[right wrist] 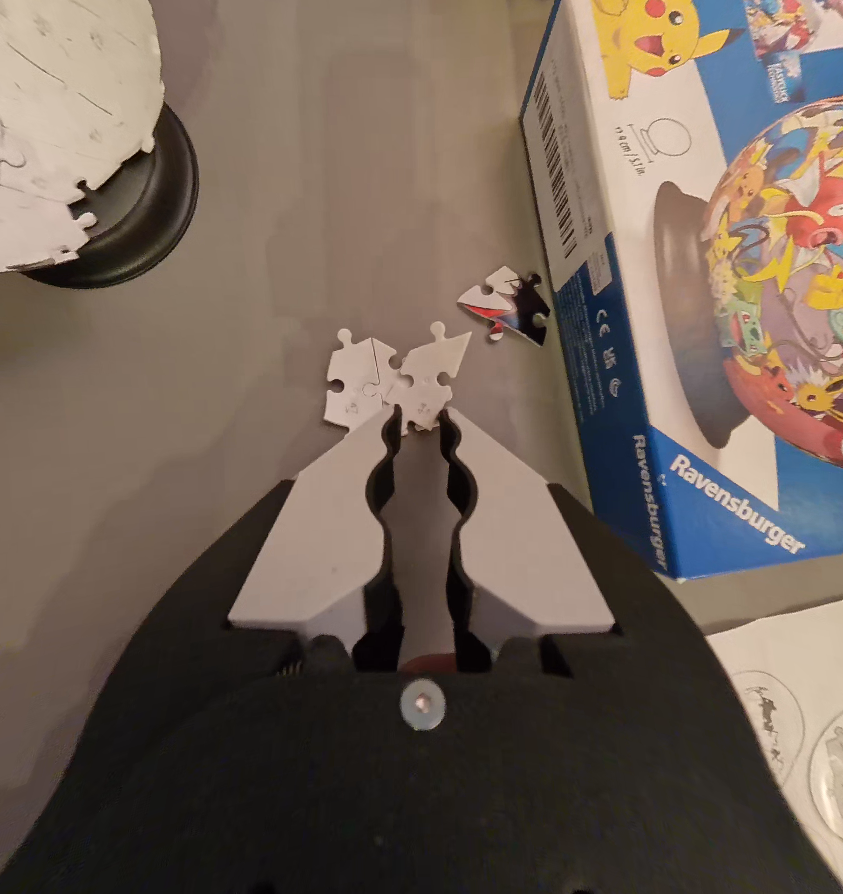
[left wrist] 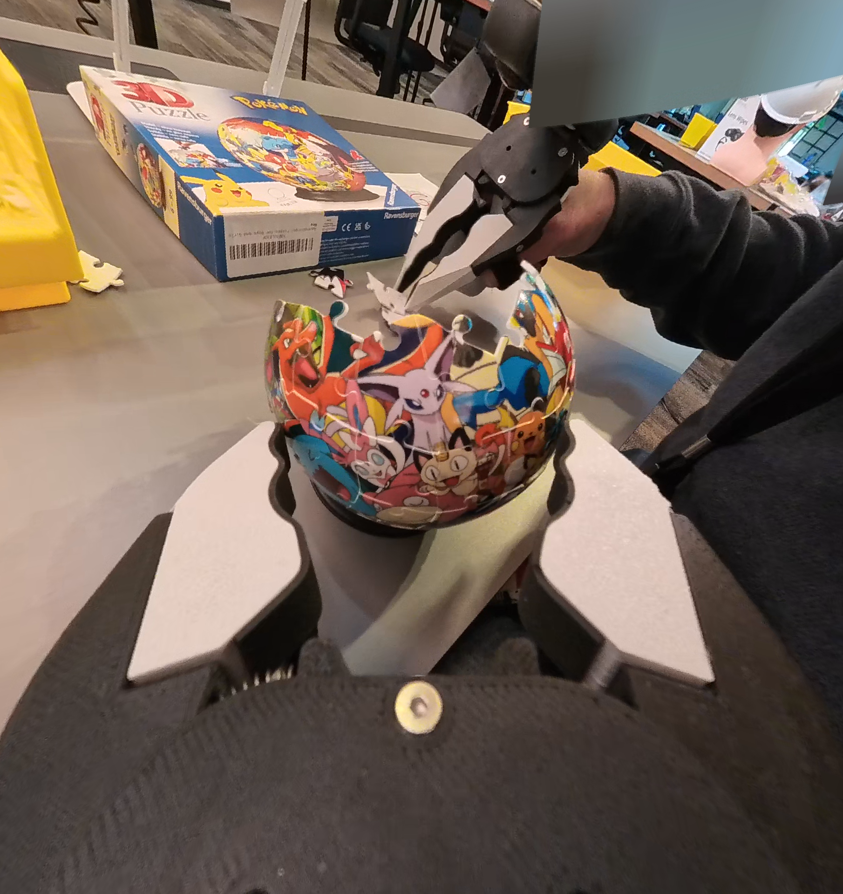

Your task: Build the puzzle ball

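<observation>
Left gripper [left wrist: 422, 459], jaws spread, cradled the half-built puzzle ball [left wrist: 422, 411] on its black stand; right gripper [right wrist: 419, 416] pinched joined white pieces [right wrist: 400, 382] above the rim; seating them apparently demanded tab alignment.

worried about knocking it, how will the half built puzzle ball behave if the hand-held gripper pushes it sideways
The puzzle ball is a hollow open-topped shell of thin pieces, so probably light and easily shoved. It sits on a small black stand, so it may tip or roll off. Its jagged rim could flex or pop apart.

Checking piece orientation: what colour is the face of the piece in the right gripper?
Plain white piece, best seen in the right wrist view.
</observation>
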`<state>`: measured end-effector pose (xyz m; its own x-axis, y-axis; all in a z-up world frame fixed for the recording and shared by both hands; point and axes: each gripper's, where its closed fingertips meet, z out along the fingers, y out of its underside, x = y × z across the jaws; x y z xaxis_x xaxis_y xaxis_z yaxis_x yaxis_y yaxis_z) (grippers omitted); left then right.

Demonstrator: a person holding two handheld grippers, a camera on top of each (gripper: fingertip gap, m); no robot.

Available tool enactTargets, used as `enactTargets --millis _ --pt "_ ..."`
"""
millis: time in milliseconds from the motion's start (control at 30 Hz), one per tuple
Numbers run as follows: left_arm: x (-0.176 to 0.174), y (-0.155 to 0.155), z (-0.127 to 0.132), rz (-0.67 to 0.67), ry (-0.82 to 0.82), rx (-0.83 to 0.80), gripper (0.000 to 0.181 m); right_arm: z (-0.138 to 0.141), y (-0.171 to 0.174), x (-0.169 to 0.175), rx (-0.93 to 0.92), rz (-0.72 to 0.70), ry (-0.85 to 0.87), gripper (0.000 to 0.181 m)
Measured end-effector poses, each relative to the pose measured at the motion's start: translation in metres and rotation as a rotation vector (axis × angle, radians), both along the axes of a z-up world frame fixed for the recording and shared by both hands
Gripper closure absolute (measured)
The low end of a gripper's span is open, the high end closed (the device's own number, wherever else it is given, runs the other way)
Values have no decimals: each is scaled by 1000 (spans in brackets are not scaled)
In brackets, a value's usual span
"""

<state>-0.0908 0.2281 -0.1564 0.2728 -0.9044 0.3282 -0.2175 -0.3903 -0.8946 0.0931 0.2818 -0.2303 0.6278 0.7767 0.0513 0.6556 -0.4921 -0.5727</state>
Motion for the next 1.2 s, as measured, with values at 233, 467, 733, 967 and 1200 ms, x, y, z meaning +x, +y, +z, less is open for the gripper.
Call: enactTargets --millis 233,467,733,967,1200 --pt "0 0 0 -1 0 0 78 8 0 4 -1 3 31 169" --pt "1 0 -1 -3 4 3 78 34 -10 -15 4 141 69 181" --pt "0 1 3 2 -7 11 80 44 -14 -52 -33 280 115 181" --pt "0 1 3 -2 -11 9 80 53 -26 -95 -178 297 355 181" --pt "0 1 4 -3 -9 13 80 38 -28 -115 -255 317 301 181"
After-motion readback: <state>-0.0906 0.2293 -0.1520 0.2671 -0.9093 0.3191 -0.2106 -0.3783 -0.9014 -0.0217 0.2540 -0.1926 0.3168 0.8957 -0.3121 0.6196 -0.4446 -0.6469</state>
